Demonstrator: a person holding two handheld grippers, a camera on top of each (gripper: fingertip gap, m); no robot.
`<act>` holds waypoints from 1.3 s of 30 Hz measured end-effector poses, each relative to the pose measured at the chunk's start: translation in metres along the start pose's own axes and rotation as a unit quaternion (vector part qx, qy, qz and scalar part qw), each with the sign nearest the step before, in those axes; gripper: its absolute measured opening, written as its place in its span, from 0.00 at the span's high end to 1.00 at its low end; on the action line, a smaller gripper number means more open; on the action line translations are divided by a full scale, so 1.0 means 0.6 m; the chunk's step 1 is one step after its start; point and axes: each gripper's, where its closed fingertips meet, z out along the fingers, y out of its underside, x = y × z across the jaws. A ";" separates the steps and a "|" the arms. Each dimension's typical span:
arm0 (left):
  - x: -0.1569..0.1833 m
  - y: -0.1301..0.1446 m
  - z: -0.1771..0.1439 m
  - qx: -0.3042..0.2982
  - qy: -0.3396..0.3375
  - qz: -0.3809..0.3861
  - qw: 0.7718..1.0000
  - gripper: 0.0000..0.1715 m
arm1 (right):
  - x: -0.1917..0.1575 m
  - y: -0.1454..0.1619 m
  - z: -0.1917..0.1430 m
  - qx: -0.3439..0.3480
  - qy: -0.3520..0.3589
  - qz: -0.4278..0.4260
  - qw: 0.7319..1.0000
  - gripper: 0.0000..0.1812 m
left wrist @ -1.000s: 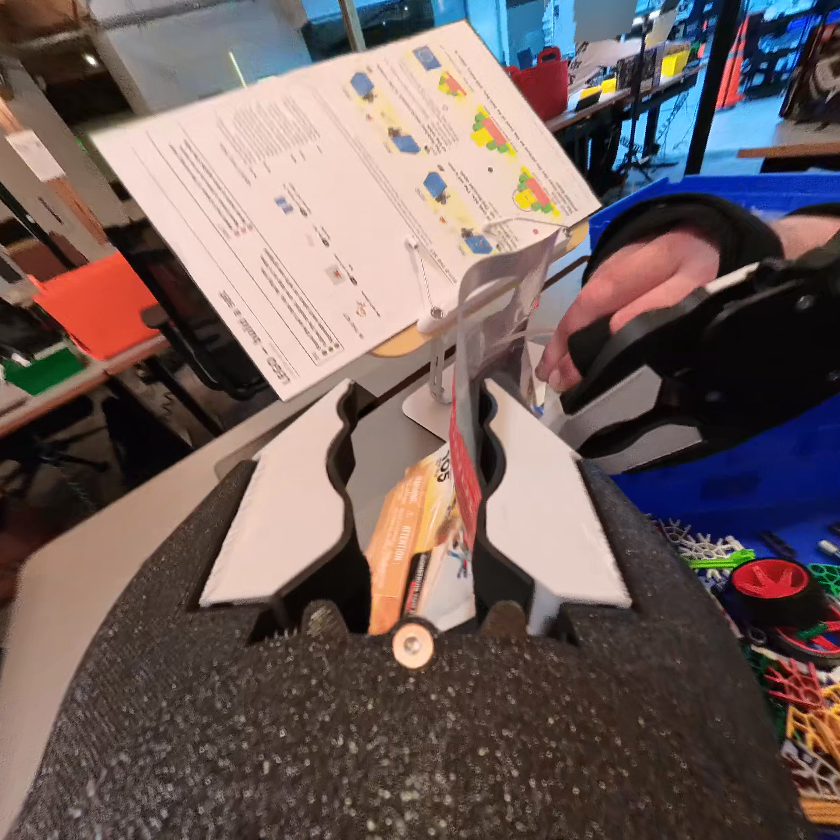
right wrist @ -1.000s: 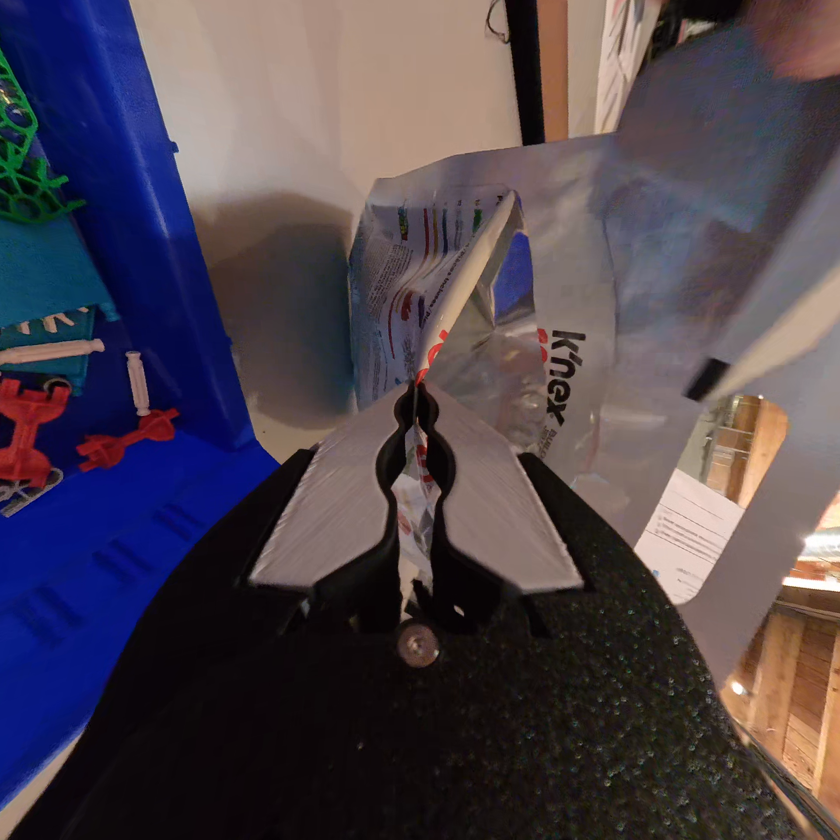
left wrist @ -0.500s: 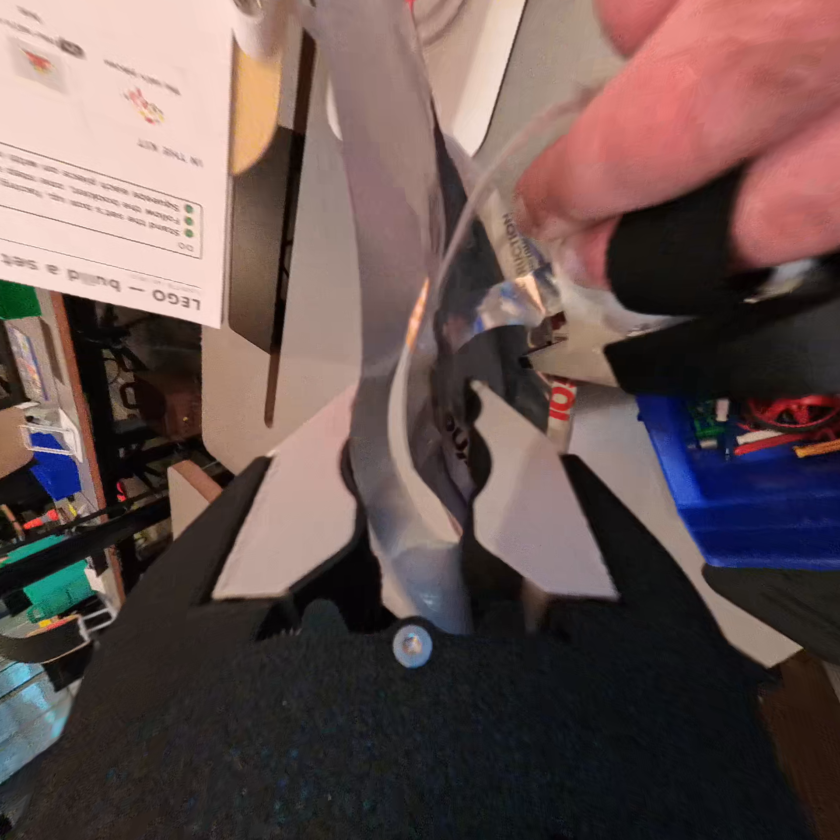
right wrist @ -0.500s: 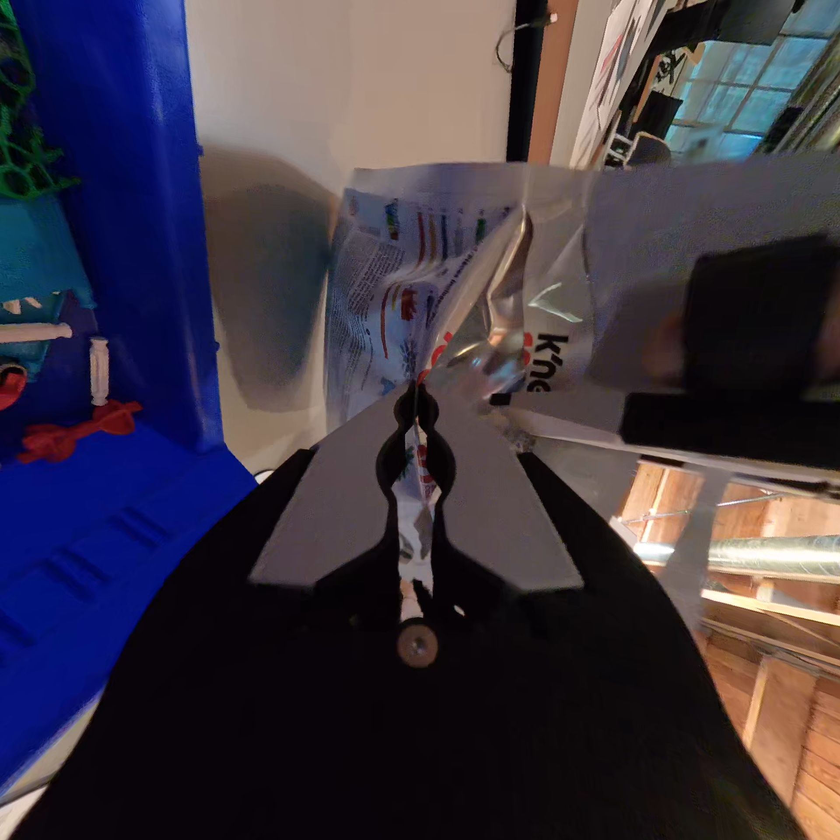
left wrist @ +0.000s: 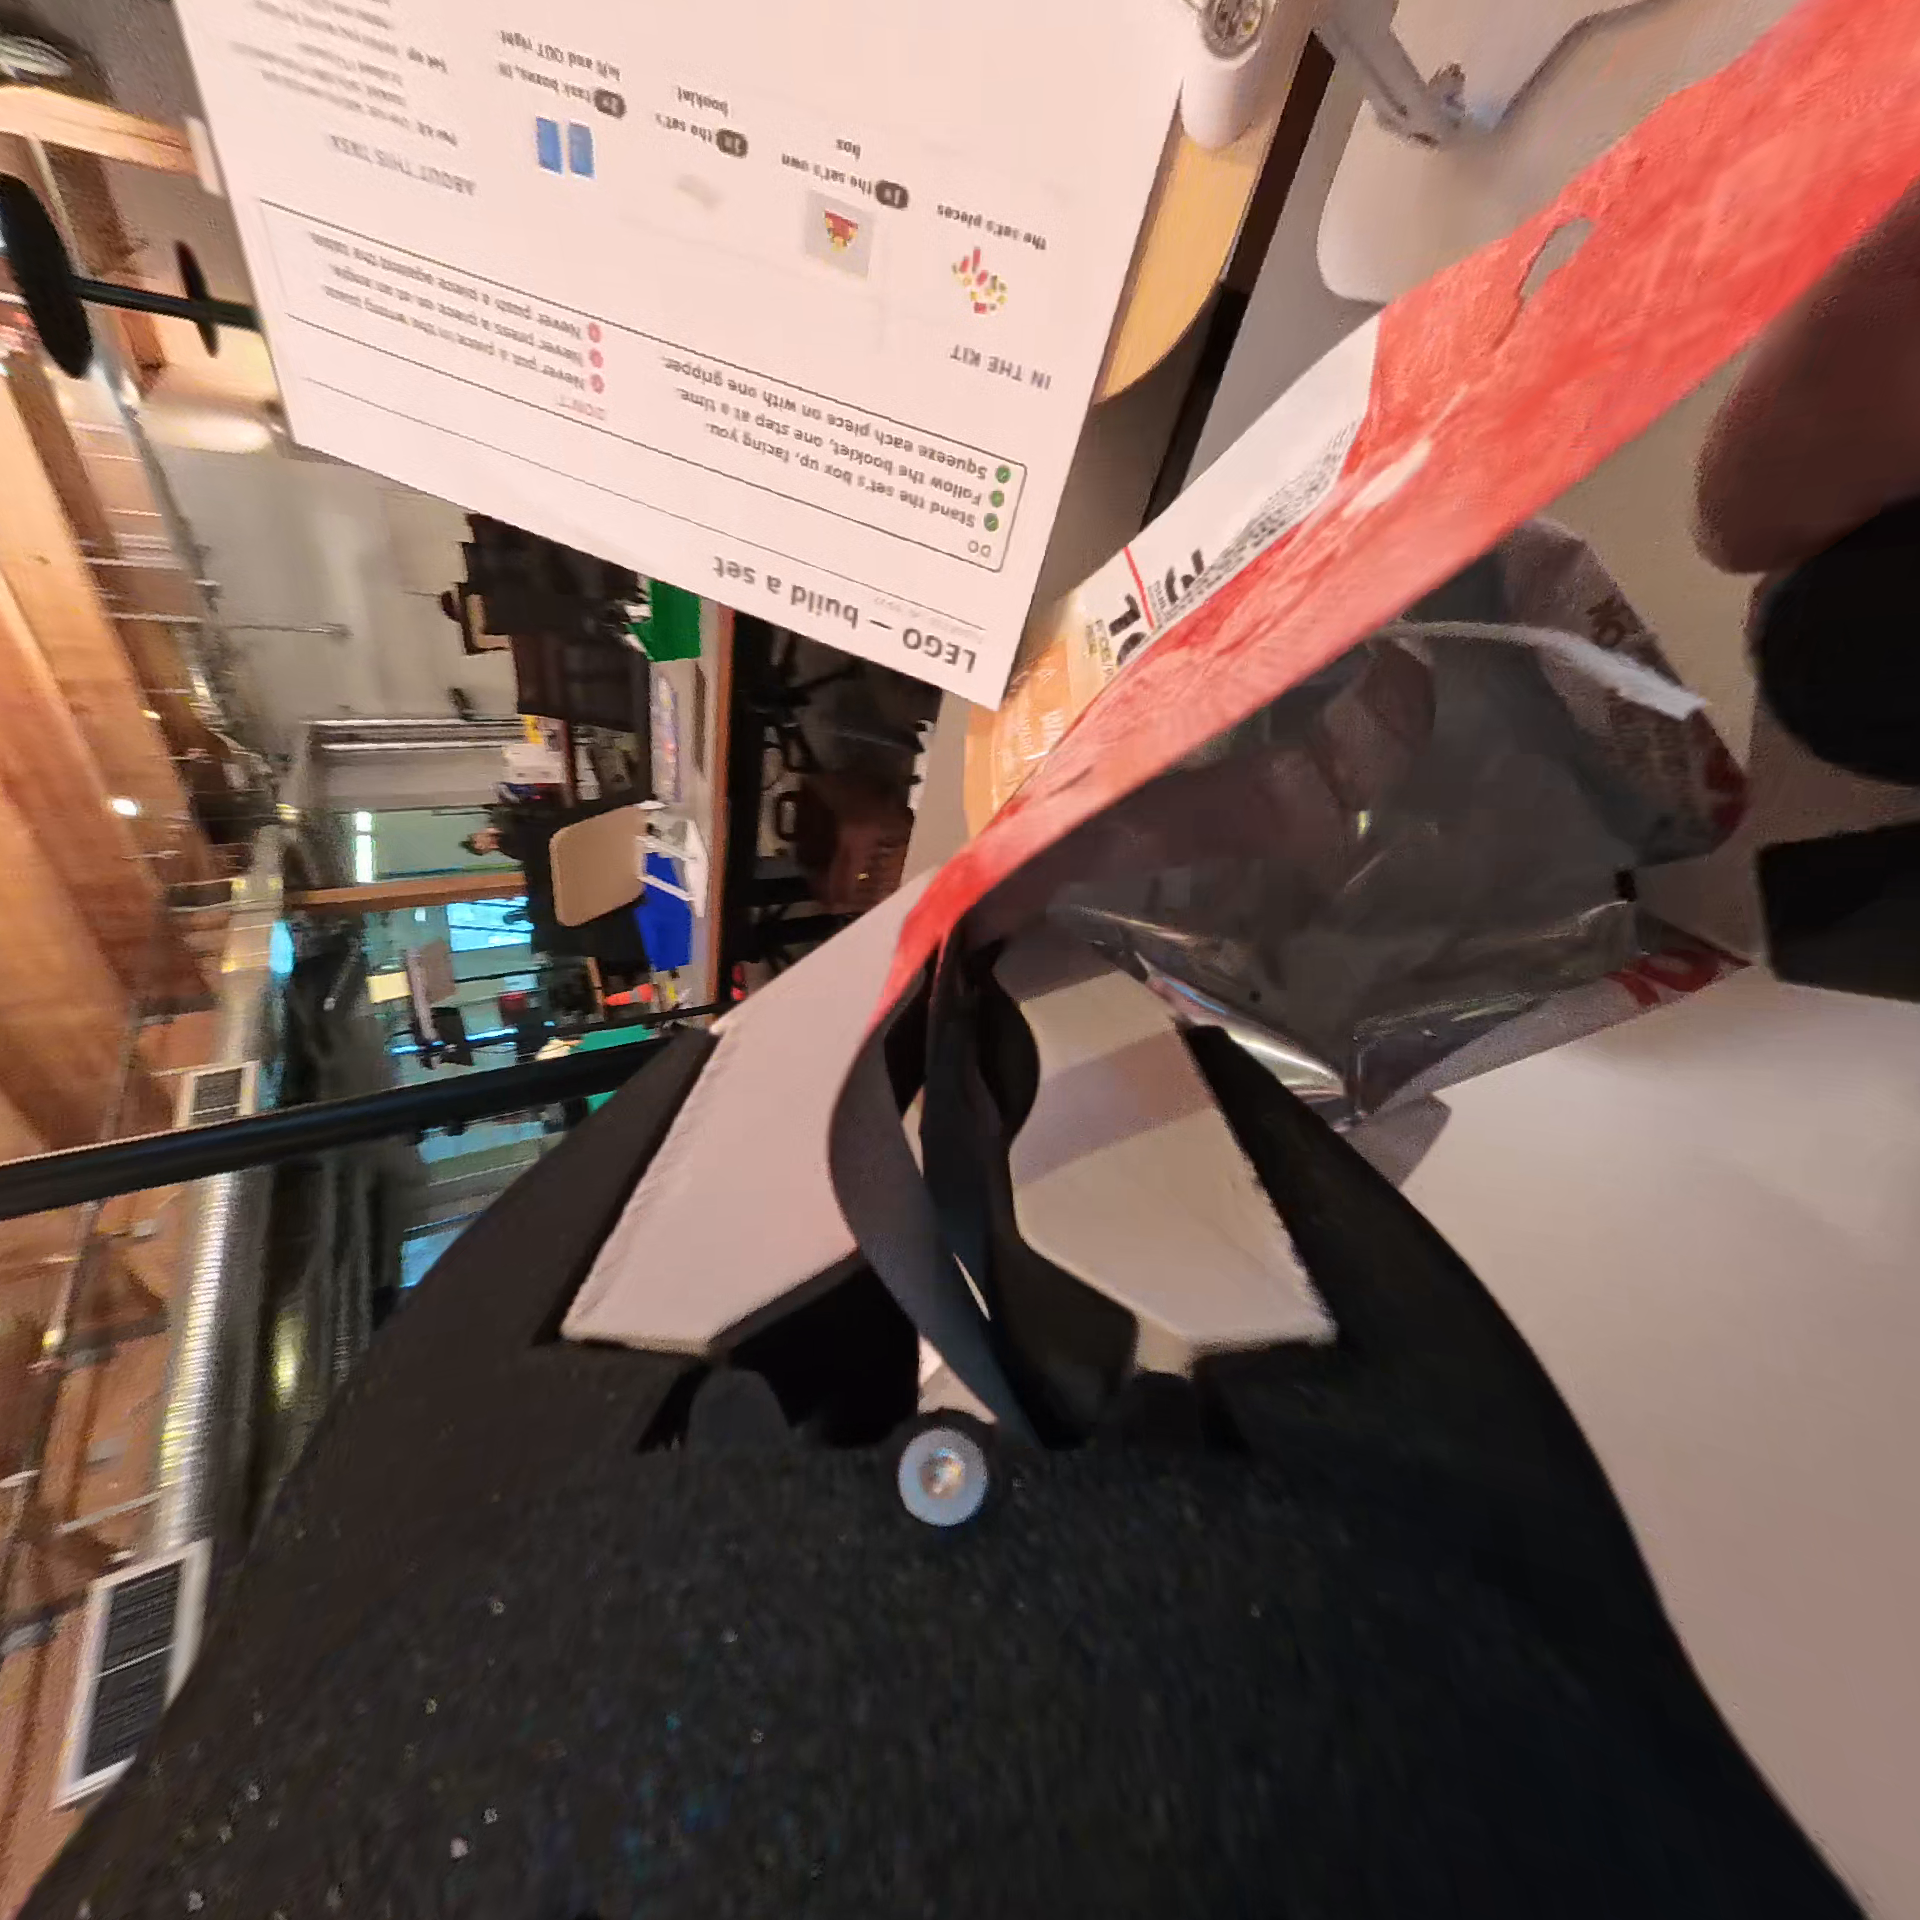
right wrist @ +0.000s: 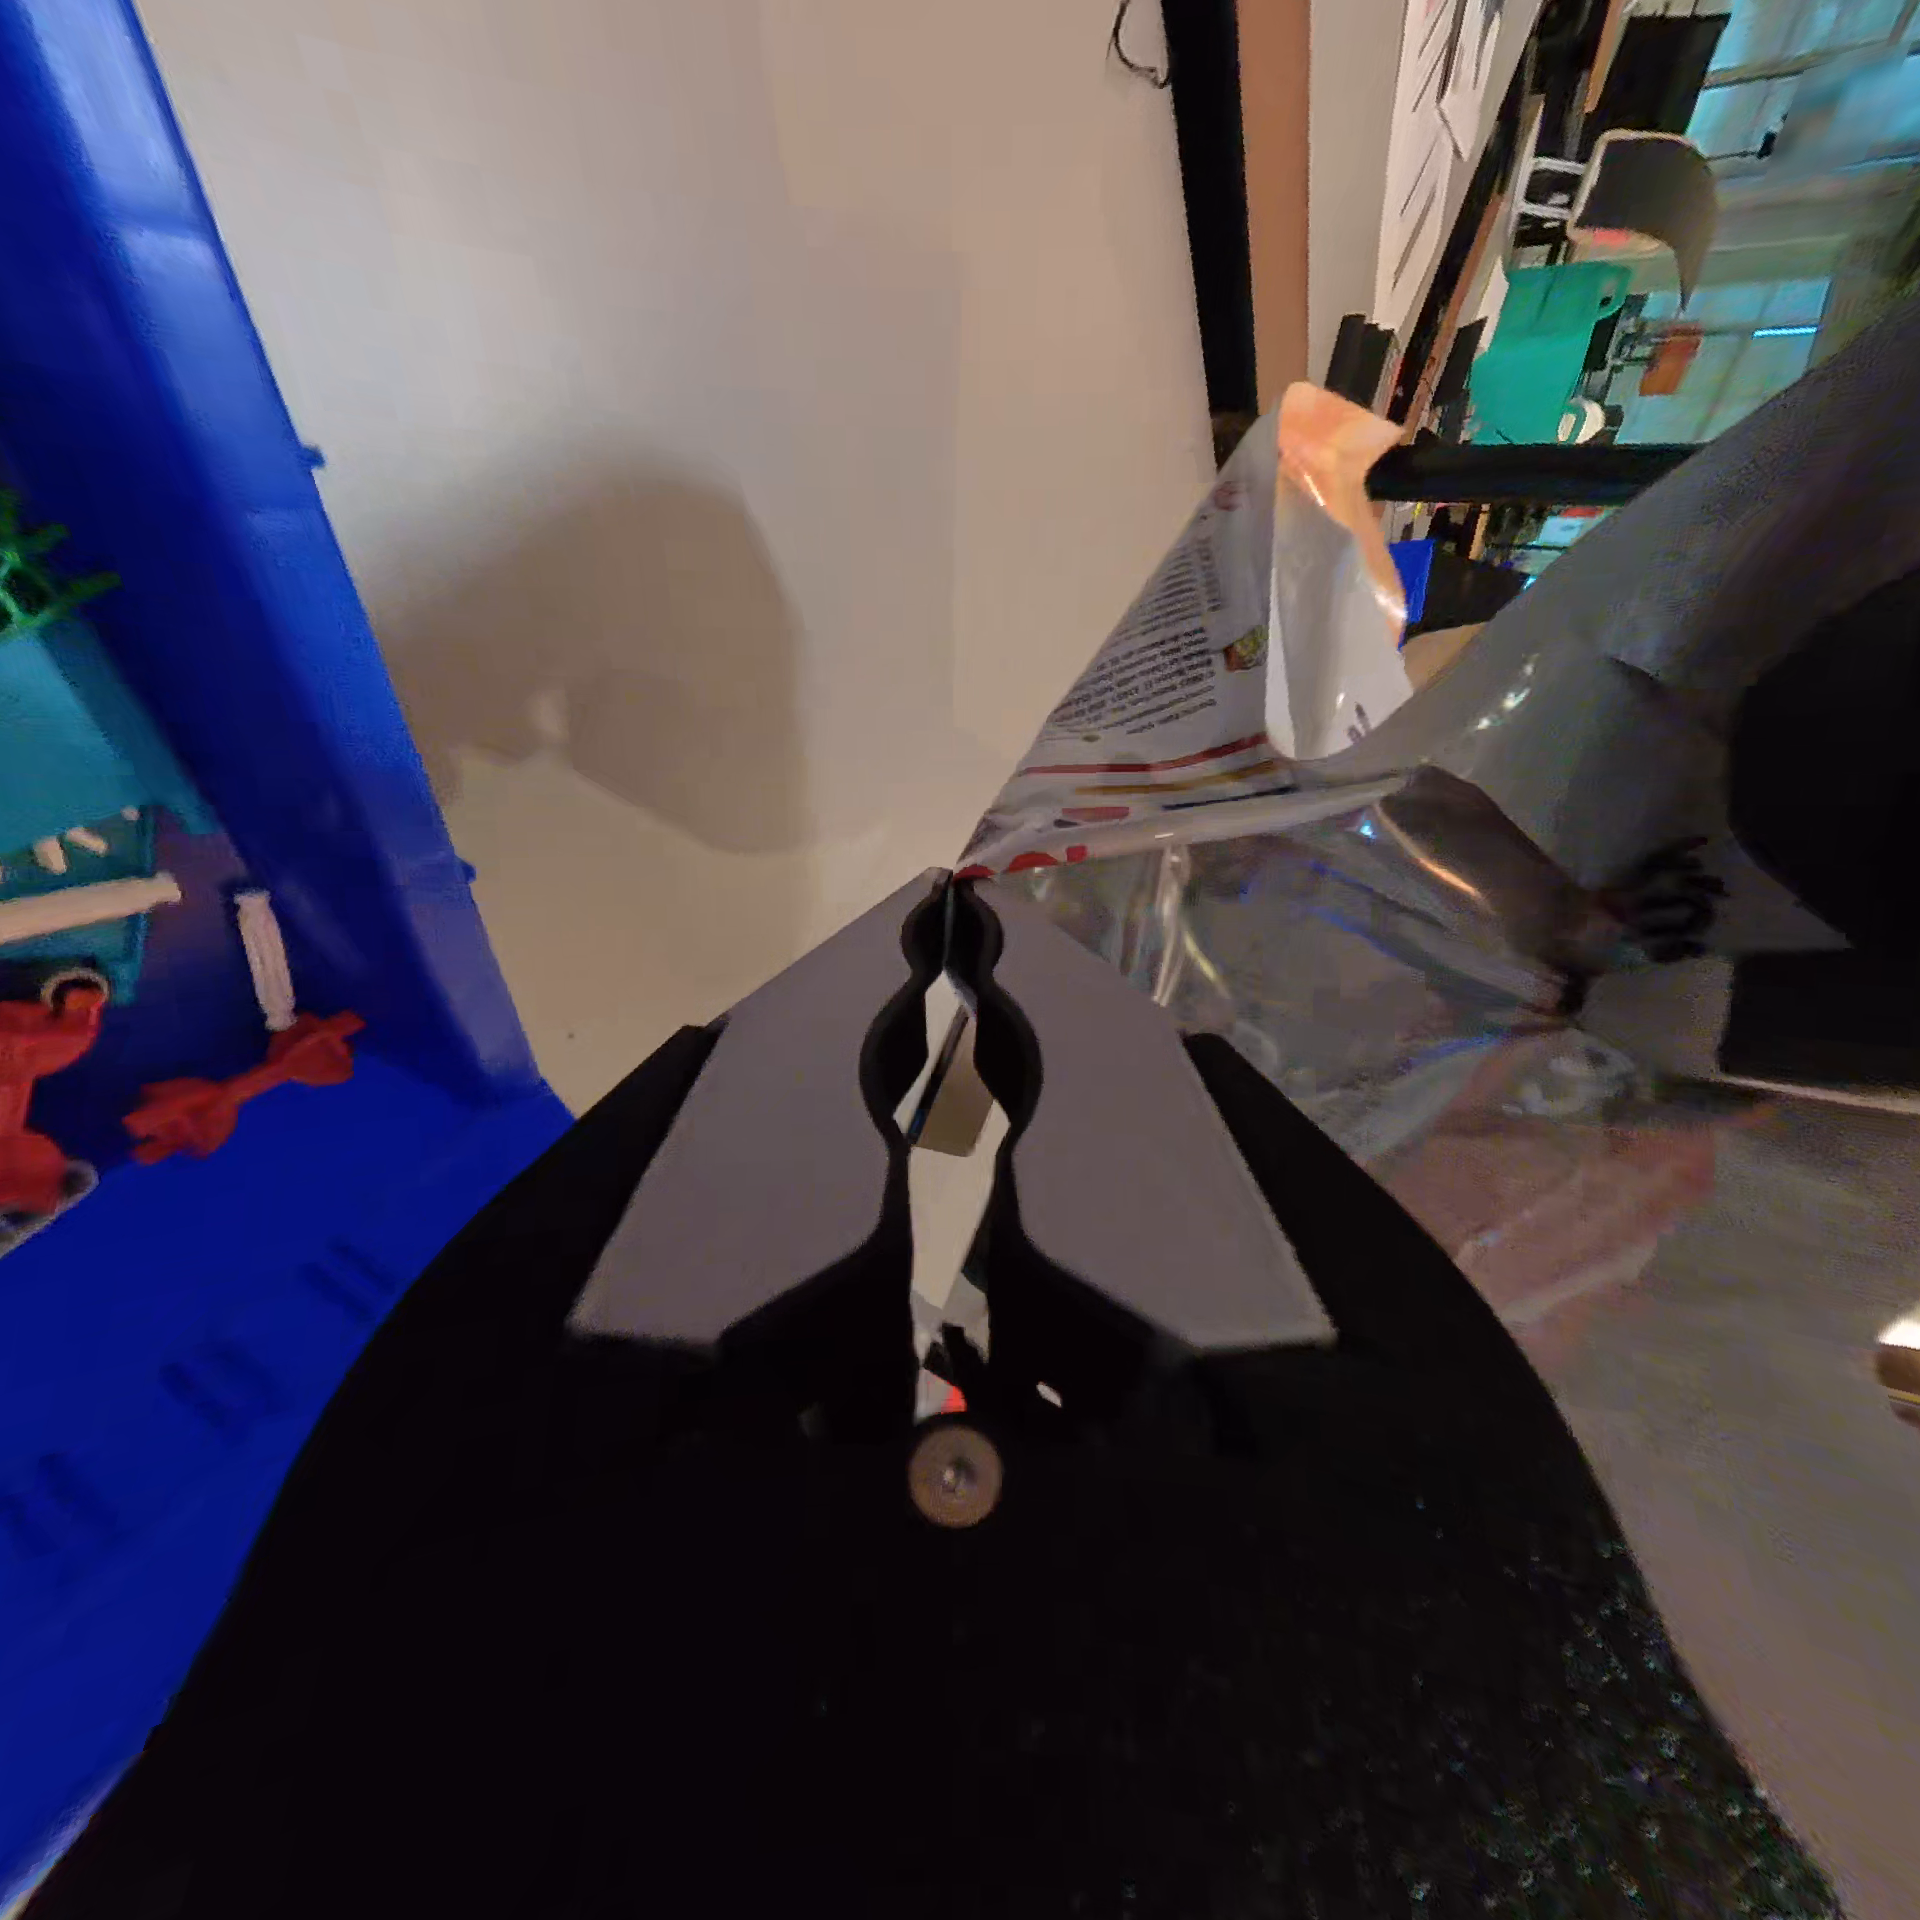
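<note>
— Bag (left wrist: 1382, 831) first: silvery foil, red top strip with a small hanger hole, held in the air between both grippers over the pale tabletop (left wrist: 1662, 1299).

— Who has what?

— Right gripper (right wrist: 948, 896) has its fingers clenched on one edge of the bag's mouth. Left gripper (left wrist: 961, 982) fingers look almost together at the tips, pinching the red edge. The mouth gapes between them, dark inside.

— What crowds them?

— A printed sheet (left wrist: 665, 312) on a stand hangs just beyond the bag on the far left, partly covering the room behind. A blue bin (right wrist: 208, 727) stands left of the right gripper, with red, white and green toy pieces (right wrist: 239, 1081) in it.

— Any writing?

— The bag carries print, red lettering and coloured bars; the sheet has text lines and small pictures. I leave the words unread.
</note>
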 end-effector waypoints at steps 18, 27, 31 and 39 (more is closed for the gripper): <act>-0.022 -0.013 -0.044 0.067 0.018 -0.073 0.995 1.00 | 0.089 -0.012 0.003 -0.012 0.104 0.027 0.994 1.00; -0.082 -0.003 -0.040 0.066 -0.122 -0.053 0.989 1.00 | 0.084 -0.021 0.002 -0.036 0.081 0.052 0.995 1.00; -0.084 -0.001 -0.049 0.088 -0.158 -0.059 0.982 1.00 | 0.083 -0.031 -0.002 -0.001 0.075 0.093 0.993 1.00; -0.083 0.045 -0.094 0.099 -0.195 -0.133 0.967 1.00 | 0.158 -0.028 -0.101 0.154 0.118 0.294 0.936 0.89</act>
